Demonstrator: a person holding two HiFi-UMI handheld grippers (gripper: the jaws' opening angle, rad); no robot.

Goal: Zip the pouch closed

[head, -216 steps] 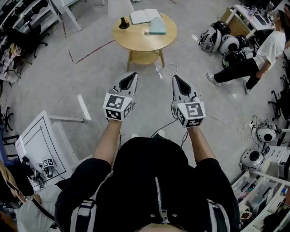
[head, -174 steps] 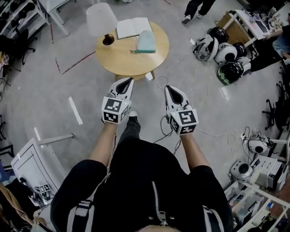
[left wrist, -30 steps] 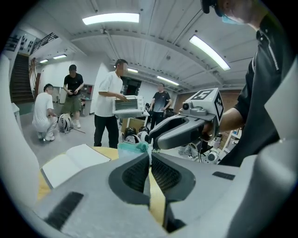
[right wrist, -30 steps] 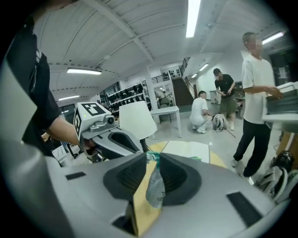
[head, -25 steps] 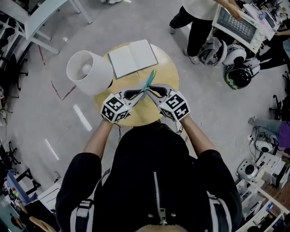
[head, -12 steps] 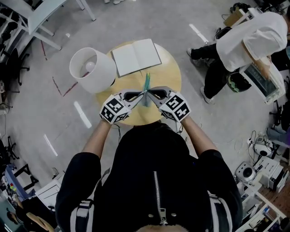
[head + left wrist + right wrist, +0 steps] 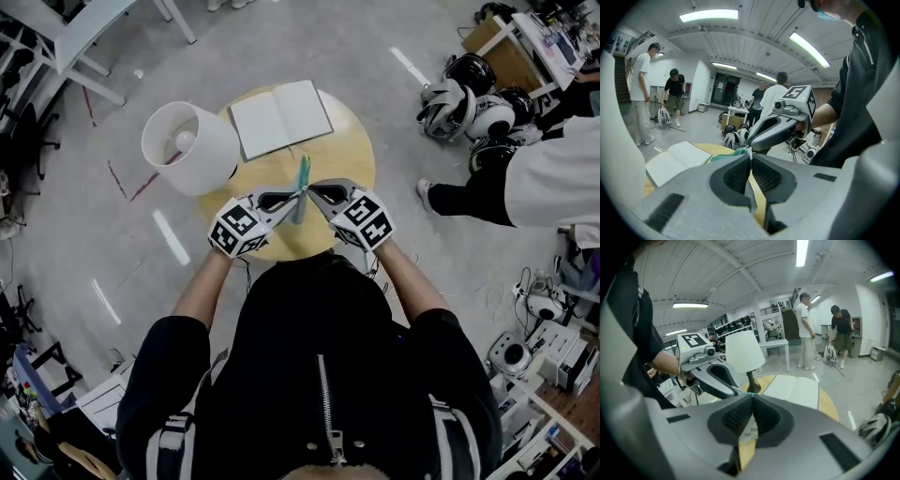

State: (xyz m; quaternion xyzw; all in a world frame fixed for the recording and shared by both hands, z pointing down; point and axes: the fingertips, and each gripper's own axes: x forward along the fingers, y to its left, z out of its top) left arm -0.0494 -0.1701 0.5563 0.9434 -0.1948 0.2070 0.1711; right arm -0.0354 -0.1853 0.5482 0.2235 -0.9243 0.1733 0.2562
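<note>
the teal pouch (image 7: 302,174) is held on edge between the two tools, over the near half of the round wooden worktop (image 7: 358,155). from above it is seen only as a thin green strip. whether its lower edge rests on the wood cannot be told.

the left tool (image 7: 292,194) is pinched tight on the near end of the pouch, and a sliver of teal fabric is seen at its tips. its jaws have just been closing a little further on that fabric. the right tool (image 7: 311,189) is closed as well, set tip to tip against the left one. teal is seen at its tips, and a pale printed slip (image 7: 750,426) is trapped further back between the pads. whether the zip pull itself is caught cannot be made out.

the pouch is judged light, soft and floppy, so it is likely to fold or twist if pulled from one point only. one end of the zip line should be gripped firmly as an anchor and the fabric kept taut. the small pull, probably smooth and easily lost, should be taken squarely and drawn straight along the teeth. an open notebook (image 7: 281,118) and a white lamp (image 7: 187,147) share the far side of the worktop and should be kept clear of.
</note>
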